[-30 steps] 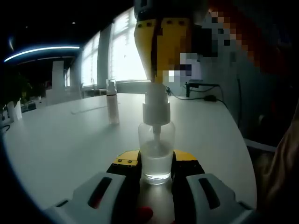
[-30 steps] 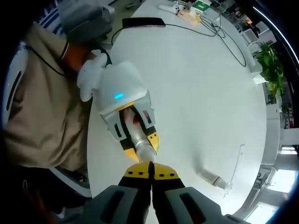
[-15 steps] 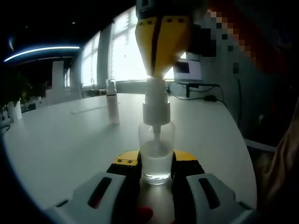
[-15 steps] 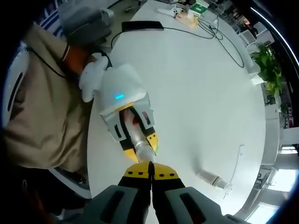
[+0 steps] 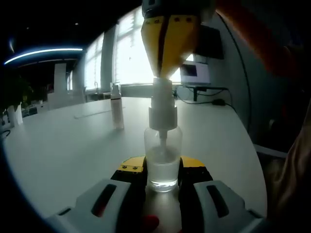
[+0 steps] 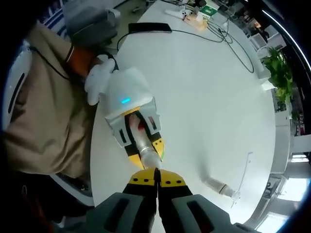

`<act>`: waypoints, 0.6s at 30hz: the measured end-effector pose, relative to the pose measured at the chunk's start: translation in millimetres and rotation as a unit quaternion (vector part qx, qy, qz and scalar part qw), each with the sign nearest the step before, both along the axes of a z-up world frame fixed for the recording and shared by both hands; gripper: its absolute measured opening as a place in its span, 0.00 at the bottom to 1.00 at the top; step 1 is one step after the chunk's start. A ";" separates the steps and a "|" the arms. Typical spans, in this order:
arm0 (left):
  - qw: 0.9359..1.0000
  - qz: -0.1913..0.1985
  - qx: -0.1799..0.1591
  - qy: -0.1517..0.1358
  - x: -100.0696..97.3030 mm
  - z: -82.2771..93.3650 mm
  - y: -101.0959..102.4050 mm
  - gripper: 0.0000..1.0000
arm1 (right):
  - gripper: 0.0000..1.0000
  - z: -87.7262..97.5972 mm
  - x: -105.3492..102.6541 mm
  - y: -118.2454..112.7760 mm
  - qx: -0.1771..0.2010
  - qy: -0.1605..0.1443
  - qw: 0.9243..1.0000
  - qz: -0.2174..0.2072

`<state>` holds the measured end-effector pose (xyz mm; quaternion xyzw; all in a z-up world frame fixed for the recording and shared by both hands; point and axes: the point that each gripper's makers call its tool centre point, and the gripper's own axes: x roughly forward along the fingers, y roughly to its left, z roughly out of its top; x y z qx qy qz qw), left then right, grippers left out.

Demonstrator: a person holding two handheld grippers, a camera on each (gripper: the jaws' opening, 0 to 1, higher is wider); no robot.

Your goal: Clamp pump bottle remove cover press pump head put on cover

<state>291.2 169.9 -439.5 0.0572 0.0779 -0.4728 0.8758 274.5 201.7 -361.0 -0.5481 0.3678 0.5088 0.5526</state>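
Observation:
A clear pump bottle with a little liquid stands upright on the white table. My left gripper is shut on its lower body. From above, my right gripper comes down with its yellow jaws shut together, tips resting on the white pump head. In the right gripper view, my right gripper points down at the bottle, which my left gripper holds. The clear cover stands on the table behind and to the left, seen as a small tube, the cover.
A person in a beige top stands at the table's edge, a gloved hand on the left gripper. Cables, a dark flat device and small items lie at the far end. A plant stands beyond the table's edge.
My right gripper has lifted slightly and the pump head has risen with it. The bottle and my left gripper have stayed put.

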 end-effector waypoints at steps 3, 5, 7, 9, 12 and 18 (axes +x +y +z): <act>1.000 0.000 0.000 0.000 -0.2 0.0 -0.1 0.15 | 0.00 -0.1 -0.2 0.1 -0.002 -0.001 1.000 0.001; 1.000 0.000 0.000 0.000 1.7 -0.4 0.9 0.15 | 0.00 -0.2 -0.4 0.1 -0.005 -0.003 1.000 0.001; 1.000 0.000 0.000 0.000 0.9 -0.3 0.6 0.15 | 0.00 -0.3 -0.3 0.2 -0.007 -0.004 1.000 0.002; 1.000 0.000 0.000 0.000 0.4 -0.2 0.1 0.15 | 0.00 -0.3 -0.3 0.3 -0.009 -0.004 1.000 0.004; 1.000 0.000 0.000 0.000 0.4 -0.6 0.4 0.15 | 0.00 -0.2 -0.1 0.3 -0.009 -0.004 1.000 0.003; 1.000 0.000 0.000 0.000 0.9 -0.4 0.6 0.15 | 0.00 -0.2 -0.1 0.1 -0.005 -0.001 1.000 0.001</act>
